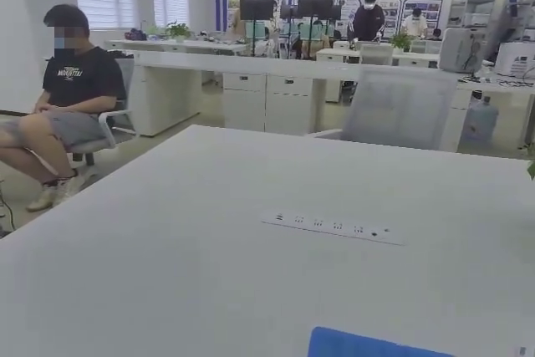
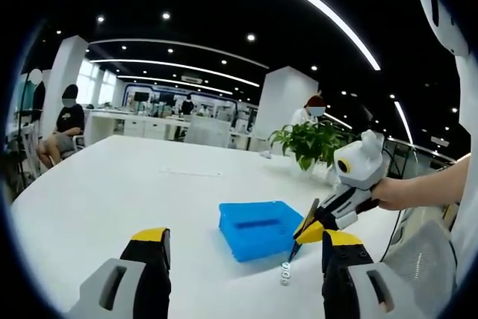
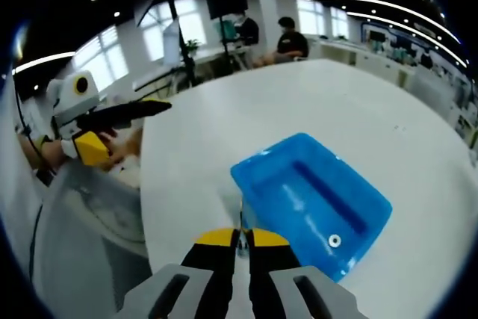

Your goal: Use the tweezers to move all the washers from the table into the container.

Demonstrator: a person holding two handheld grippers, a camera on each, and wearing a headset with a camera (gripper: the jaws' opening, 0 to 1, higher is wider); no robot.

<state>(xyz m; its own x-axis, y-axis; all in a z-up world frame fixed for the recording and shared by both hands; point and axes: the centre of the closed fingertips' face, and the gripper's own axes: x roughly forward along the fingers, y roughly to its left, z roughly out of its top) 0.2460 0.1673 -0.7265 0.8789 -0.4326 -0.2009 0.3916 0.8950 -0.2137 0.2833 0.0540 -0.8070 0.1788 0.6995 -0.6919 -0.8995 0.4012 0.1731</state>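
Head view: you're looking high, with the container [image 1: 376,344] at the frame's bottom edge. Left gripper view: your left gripper [image 2: 246,237] gapes wide and empty; two washers [image 2: 285,274] lie just beside the container. Right gripper view: your right gripper [image 3: 243,238] is clamped on the tweezers [image 3: 240,218]; aiming unwatched, you could flick a washer away.

Container [image 1: 380,344]: cut off by the head view's lower edge; just its far rim shows.
Tweezers [image 3: 240,222]: mostly hidden between the right gripper's [image 3: 239,235] pressed-together fingers [image 3: 216,238]; the tips are too thin to trace.
Washers [image 2: 286,274] on the surface [image 2: 112,192]: too small to count; contact with the tweezers' tip cannot be told.
Power strip [image 1: 333,226]: sockets blurred.
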